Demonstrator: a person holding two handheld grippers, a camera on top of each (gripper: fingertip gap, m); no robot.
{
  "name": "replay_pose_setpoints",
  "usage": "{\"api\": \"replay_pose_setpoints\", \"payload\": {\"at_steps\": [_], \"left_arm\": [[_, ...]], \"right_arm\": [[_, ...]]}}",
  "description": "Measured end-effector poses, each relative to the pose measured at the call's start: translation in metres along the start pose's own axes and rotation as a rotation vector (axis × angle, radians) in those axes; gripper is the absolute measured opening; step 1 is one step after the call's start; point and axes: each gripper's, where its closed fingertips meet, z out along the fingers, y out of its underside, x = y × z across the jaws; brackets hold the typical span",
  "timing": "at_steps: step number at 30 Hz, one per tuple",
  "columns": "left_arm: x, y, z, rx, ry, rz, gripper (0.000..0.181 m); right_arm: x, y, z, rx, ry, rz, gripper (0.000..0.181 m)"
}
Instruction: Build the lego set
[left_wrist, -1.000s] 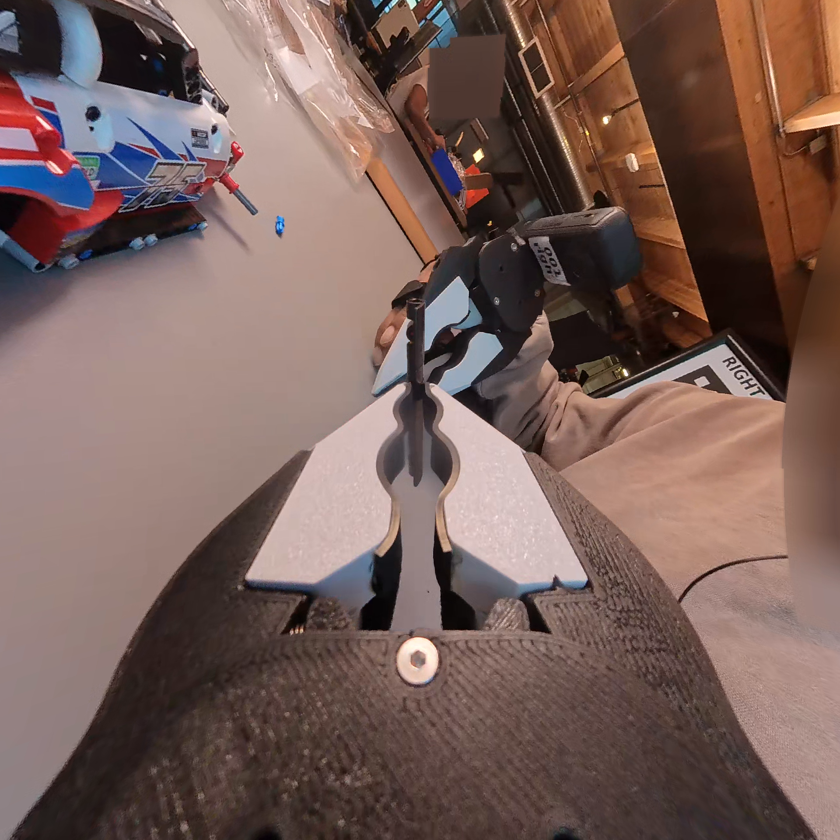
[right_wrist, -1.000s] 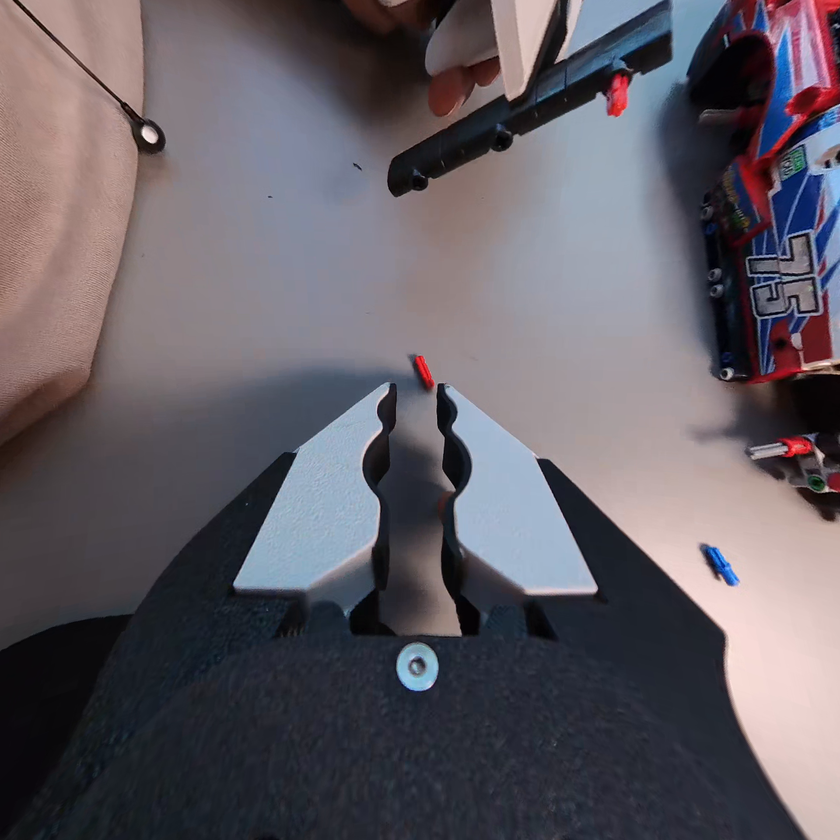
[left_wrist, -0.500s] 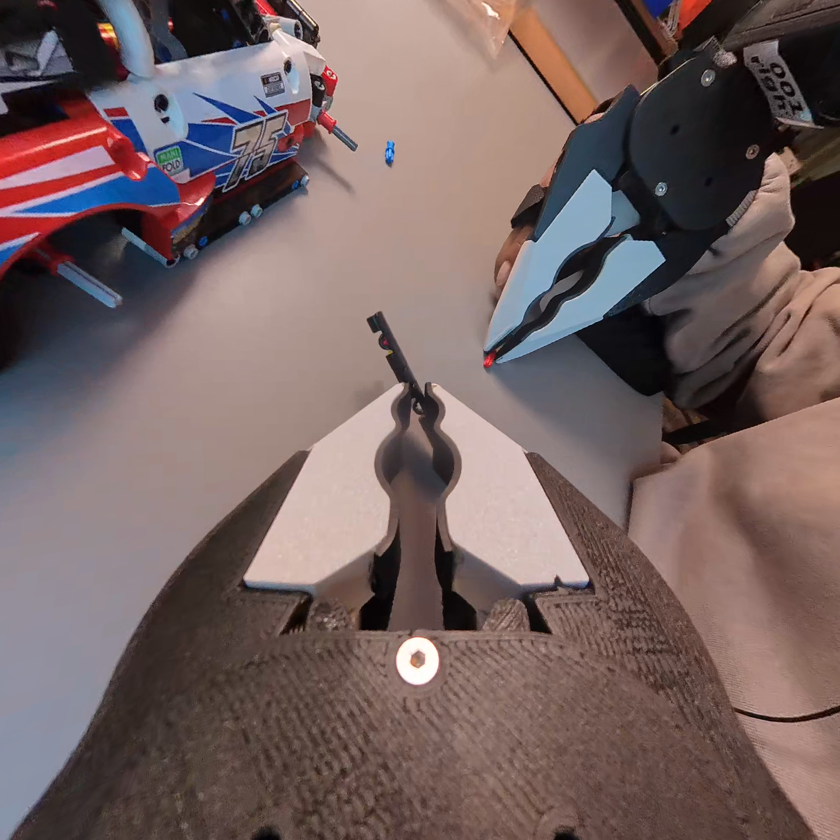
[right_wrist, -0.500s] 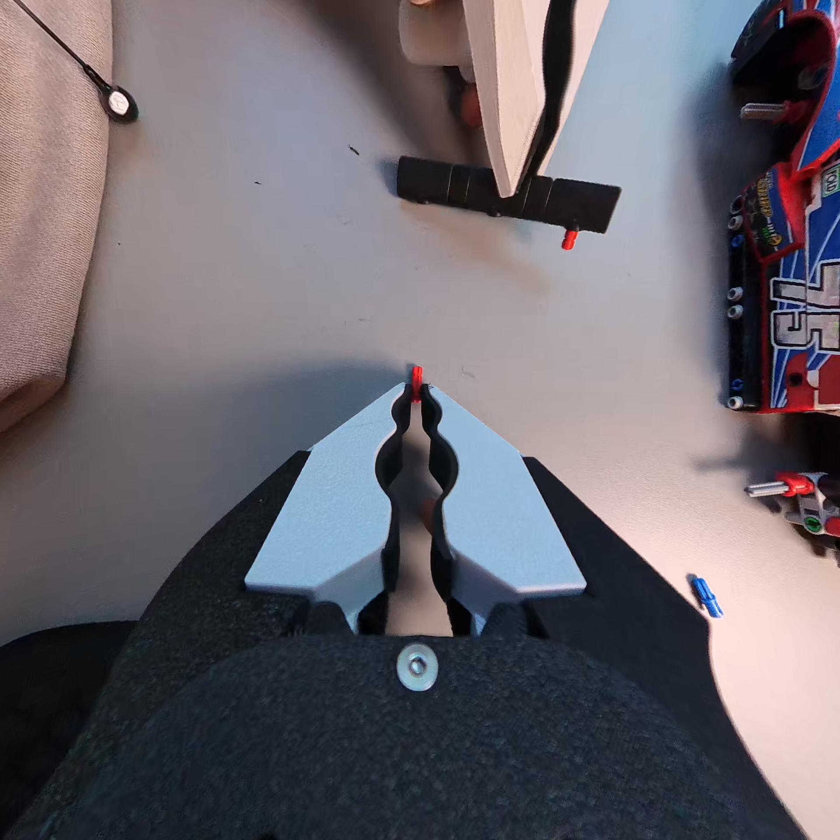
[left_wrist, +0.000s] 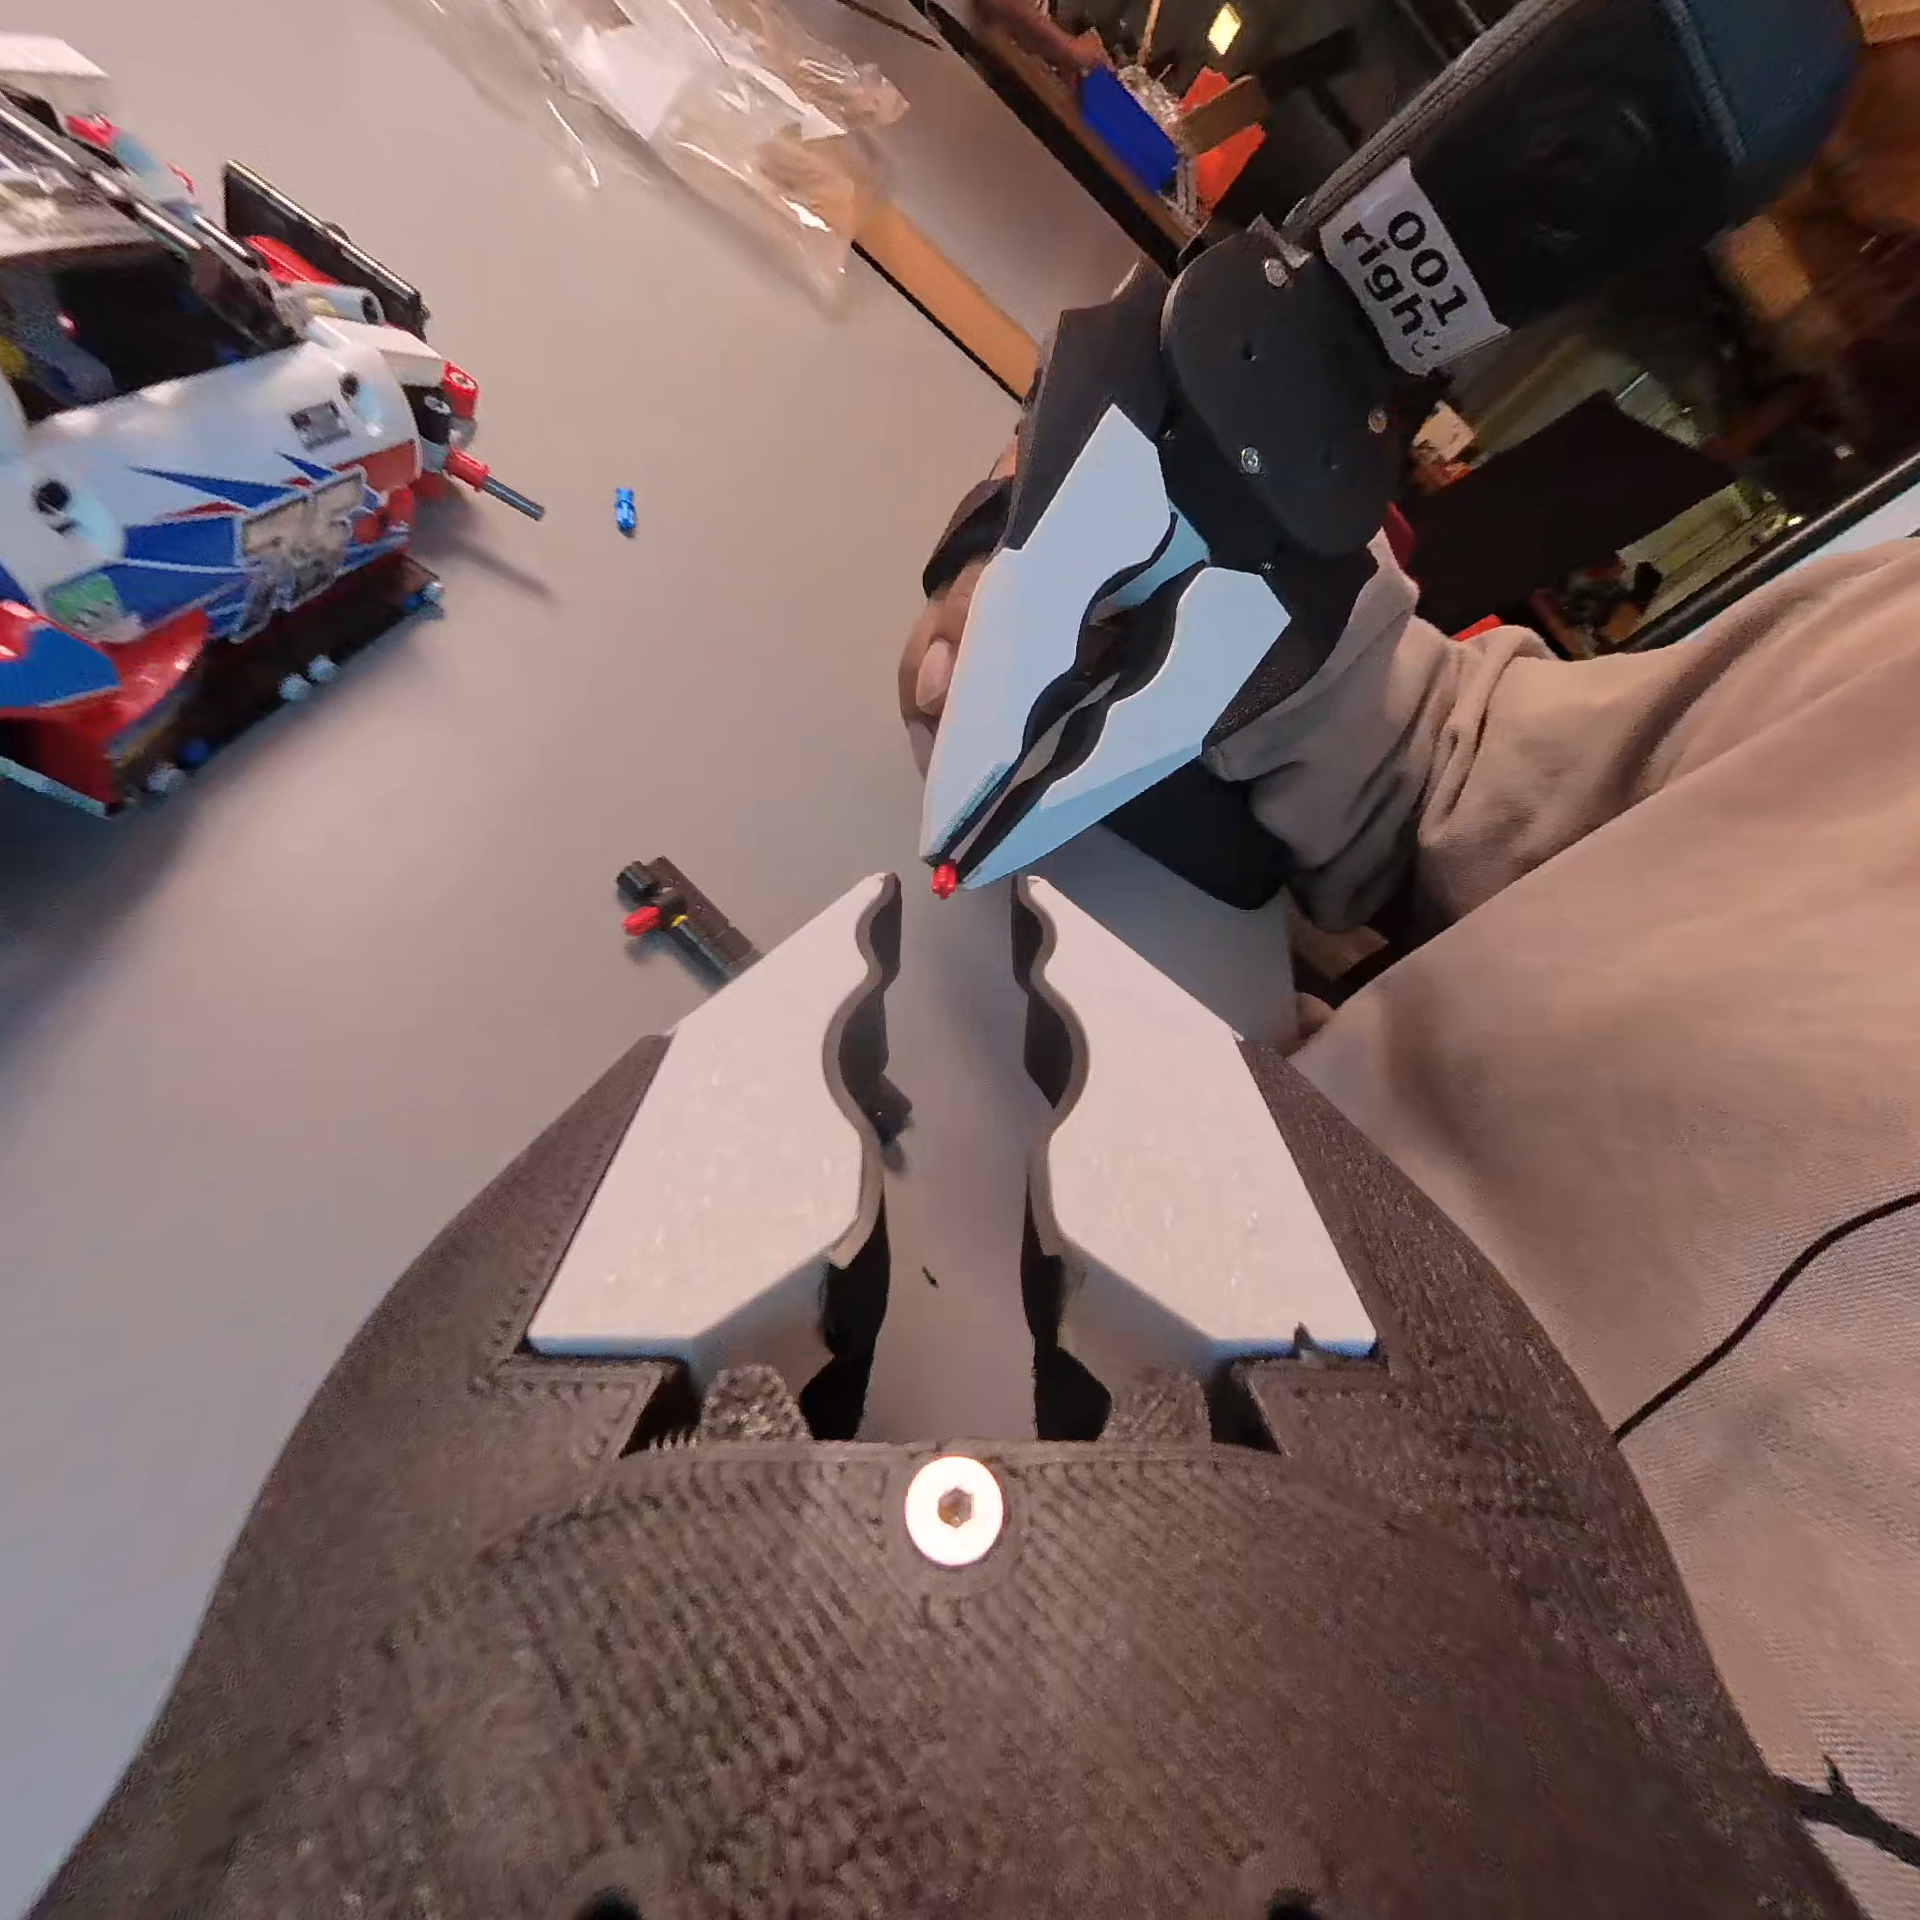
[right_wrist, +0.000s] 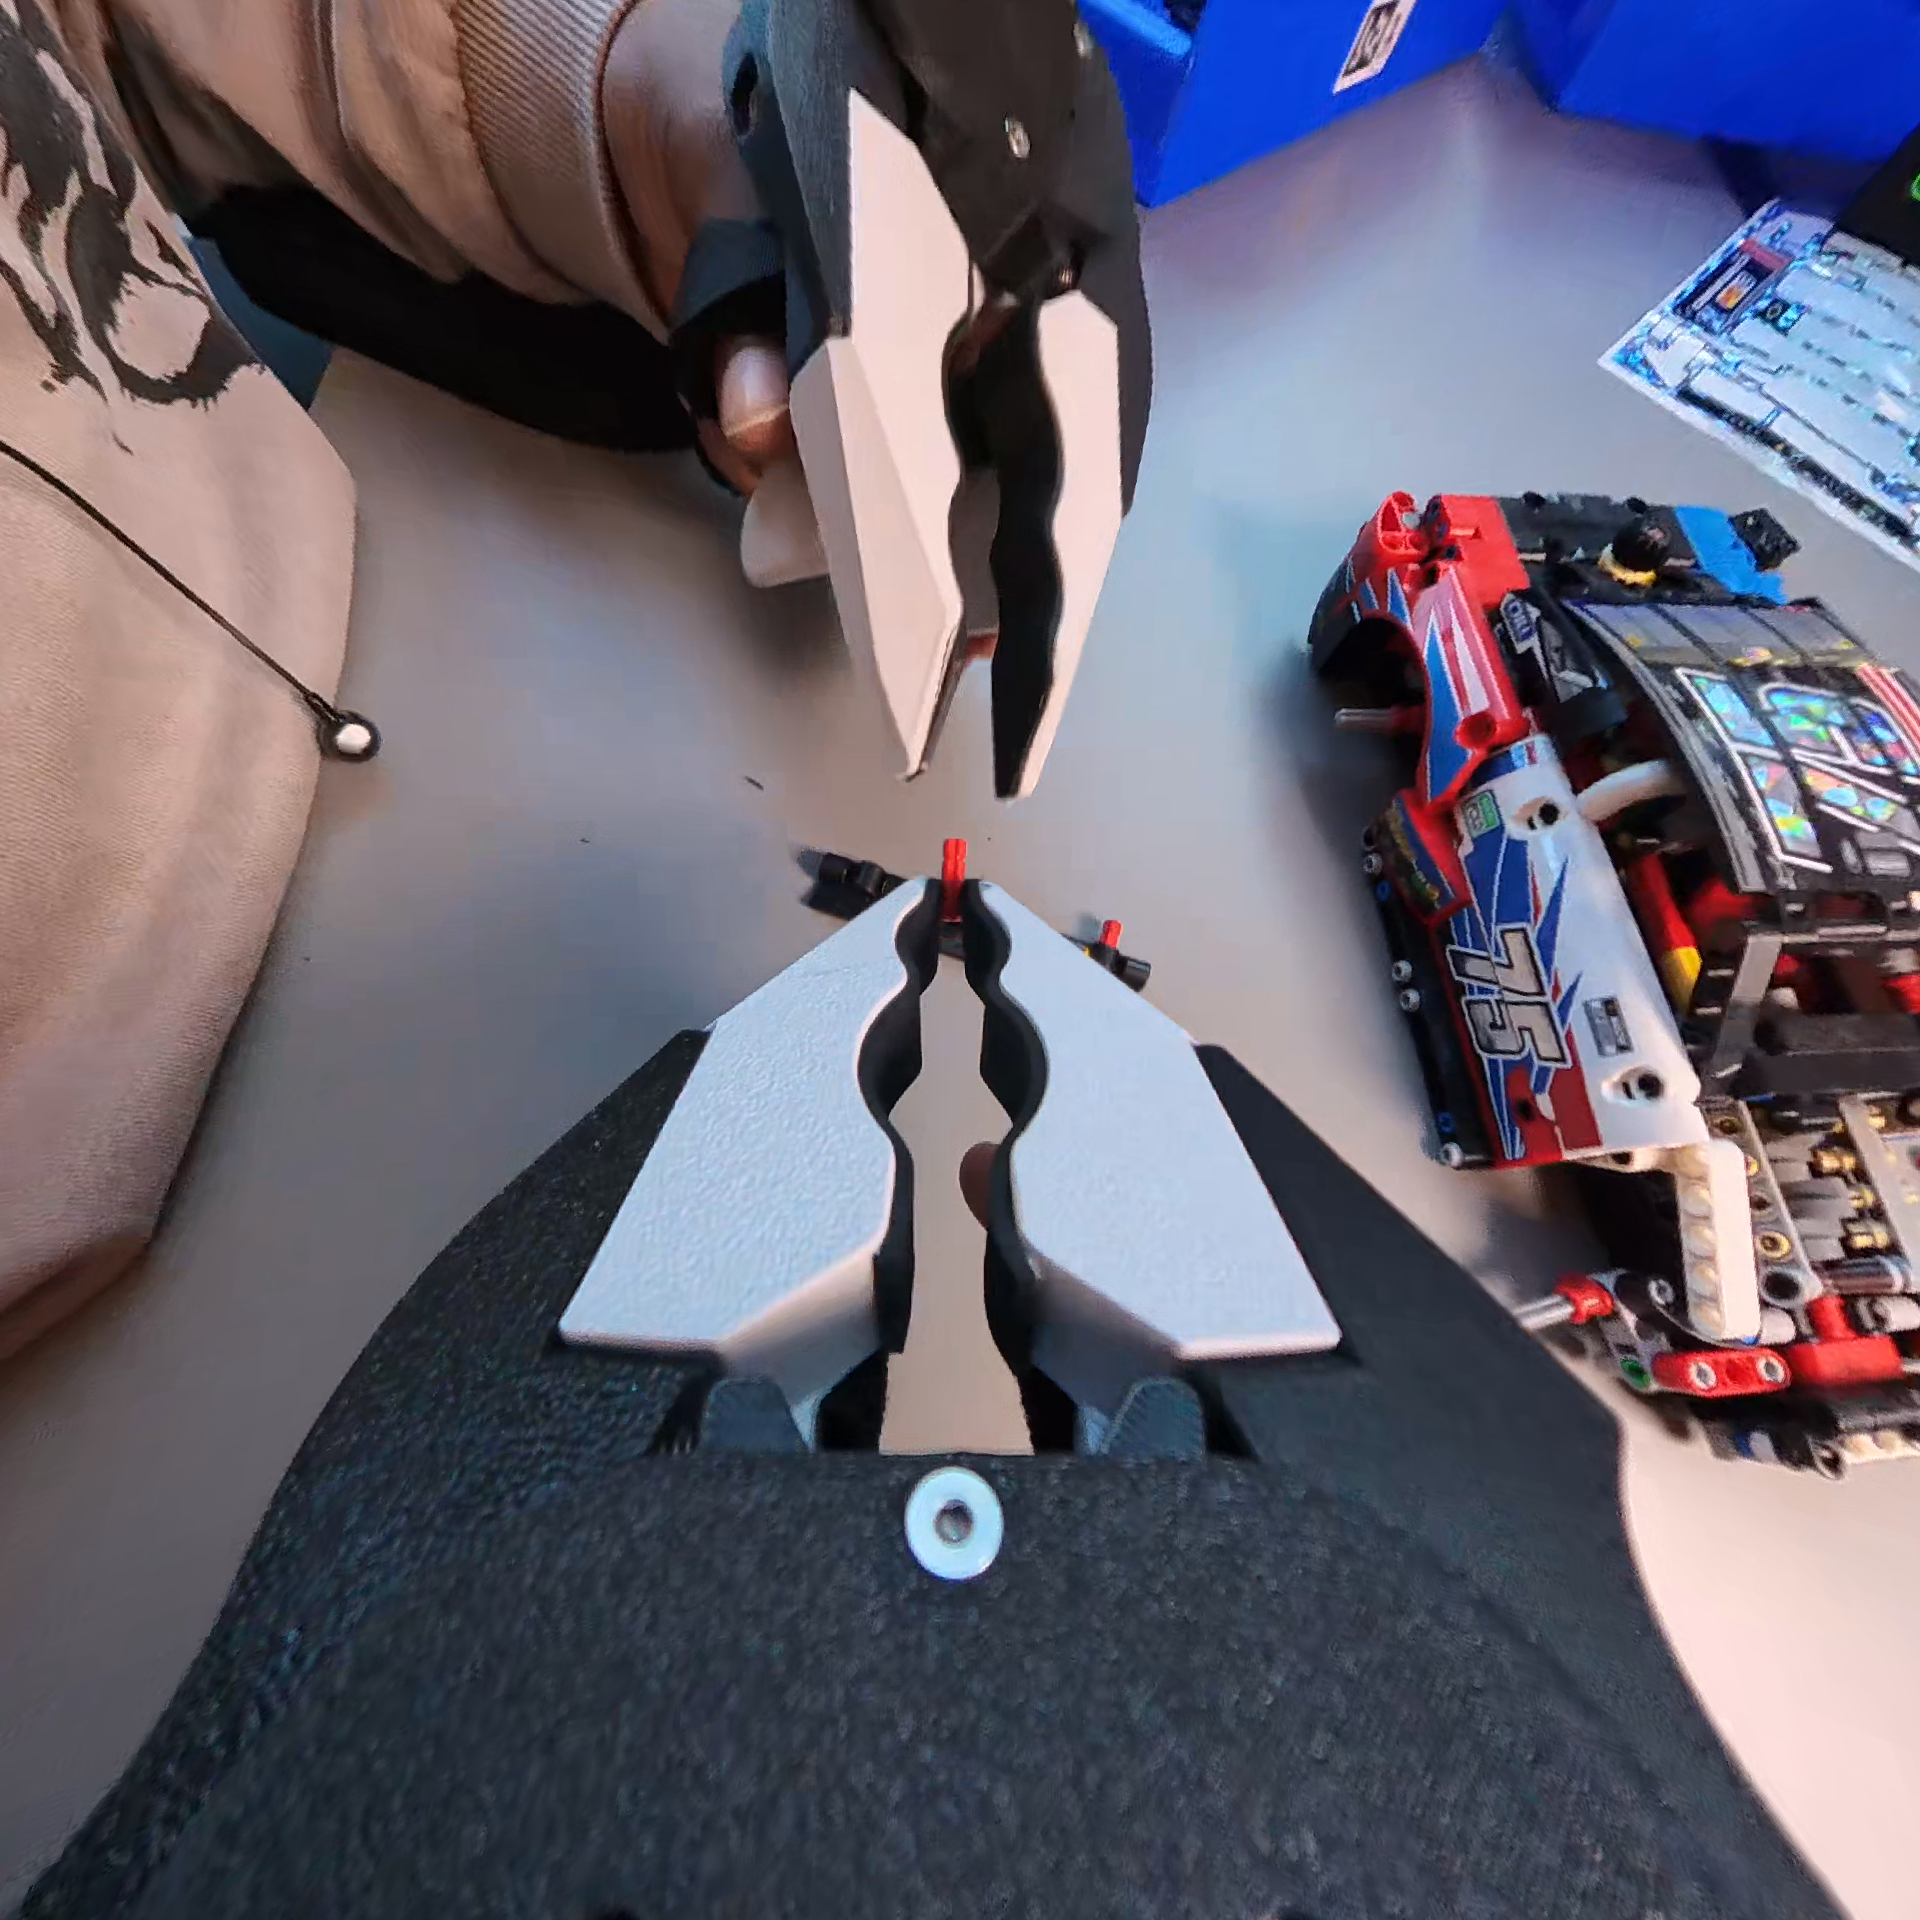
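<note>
One red pin sits pinched in the right tool; the left tool gapes, empty.

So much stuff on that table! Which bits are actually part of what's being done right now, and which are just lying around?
In use:
- red peg, pinched in the right gripper
- black beam on the table, with its own red peg
- left gripper, open and empty
- race car, partly built

Lying about:
- blue peg
- plastic bags
- sticker sheet
- blue bins

Both grippers had pale grey wavy-edged fingers on black textured bodies; the person wore beige sleeves.
</note>
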Motion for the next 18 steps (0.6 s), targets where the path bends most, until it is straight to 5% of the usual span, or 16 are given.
{"api": "replay_pose_setpoints", "payload": {"at_steps": [9, 18], "left_arm": [[0.008, -0.002, 0.002, 0.04, 0.117, -0.14, 0.003], [0.045, -0.028, -0.012, 0.175, 0.429, -0.27, 0.001]], "right_arm": [[-0.003, -0.019, 0.0, 0.071, 0.027, -0.05, 0.001], [-0.013, -0.061, -0.028, 0.373, 0.026, -0.109, 0.004]]}}
